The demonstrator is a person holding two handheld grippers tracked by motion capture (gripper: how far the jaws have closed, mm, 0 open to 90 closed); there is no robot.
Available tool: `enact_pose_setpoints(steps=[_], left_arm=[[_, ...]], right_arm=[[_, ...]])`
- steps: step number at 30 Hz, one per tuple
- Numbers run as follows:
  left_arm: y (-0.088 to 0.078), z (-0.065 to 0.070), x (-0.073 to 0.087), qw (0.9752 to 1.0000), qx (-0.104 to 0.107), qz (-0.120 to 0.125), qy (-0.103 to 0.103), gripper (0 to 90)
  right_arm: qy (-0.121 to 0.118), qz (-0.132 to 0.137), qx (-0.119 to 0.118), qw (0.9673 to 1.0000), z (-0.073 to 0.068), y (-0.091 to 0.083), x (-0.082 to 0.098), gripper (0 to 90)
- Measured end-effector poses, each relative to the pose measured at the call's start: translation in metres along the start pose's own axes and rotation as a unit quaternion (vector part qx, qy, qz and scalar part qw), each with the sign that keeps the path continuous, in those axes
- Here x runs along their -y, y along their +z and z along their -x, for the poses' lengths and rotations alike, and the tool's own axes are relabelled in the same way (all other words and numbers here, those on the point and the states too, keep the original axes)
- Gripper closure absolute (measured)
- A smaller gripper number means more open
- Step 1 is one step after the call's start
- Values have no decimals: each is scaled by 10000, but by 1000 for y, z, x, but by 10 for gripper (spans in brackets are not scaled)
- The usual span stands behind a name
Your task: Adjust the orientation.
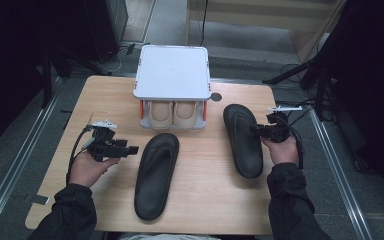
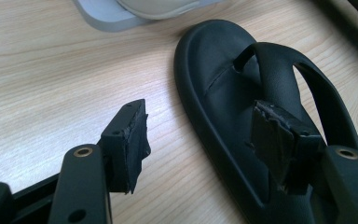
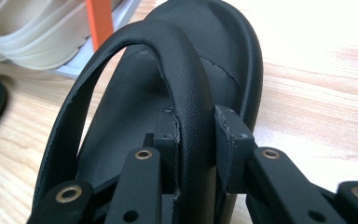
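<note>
Left gripper [image 1: 130, 149] is held over the bench [image 1: 205, 200] left of the left black sandal [image 1: 156, 175], fingers [image 2: 126, 140] spread wide, nothing between them; a shoe rack [image 1: 172, 72] holding beige shoes [image 1: 172, 114] is seen at the rear centre; right black sandal [image 1: 242, 140] is gripped at its strap [image 3: 186, 88] by the right gripper [image 1: 257, 129], fingers closed narrow on it.

High view overhead, facing table [image 1: 200, 180]; gripper views close, sharing black sandals [image 2: 223, 93].
</note>
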State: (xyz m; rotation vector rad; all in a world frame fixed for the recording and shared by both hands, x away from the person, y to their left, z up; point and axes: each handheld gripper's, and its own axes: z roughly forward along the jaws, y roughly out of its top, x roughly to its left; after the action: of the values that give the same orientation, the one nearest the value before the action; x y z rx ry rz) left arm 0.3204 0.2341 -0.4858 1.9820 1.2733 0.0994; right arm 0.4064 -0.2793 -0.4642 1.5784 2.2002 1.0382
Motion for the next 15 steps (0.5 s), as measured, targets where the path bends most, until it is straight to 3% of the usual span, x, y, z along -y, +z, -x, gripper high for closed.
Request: enact_pose_setpoints(steps=[5,10,15], left_arm=[[6,3,-7,9999,31,81,109,377],[9,5,-12,9998,33,2,181,377],[14,5,-18,9998,55,24,203,379]], right_arm=[[-97,-3,-39,9999,-9,-9,10,732],[-140,2,-63,9999,-17,-14,16,732],[-207,-28,-206,9996,-32,-17,25,732]])
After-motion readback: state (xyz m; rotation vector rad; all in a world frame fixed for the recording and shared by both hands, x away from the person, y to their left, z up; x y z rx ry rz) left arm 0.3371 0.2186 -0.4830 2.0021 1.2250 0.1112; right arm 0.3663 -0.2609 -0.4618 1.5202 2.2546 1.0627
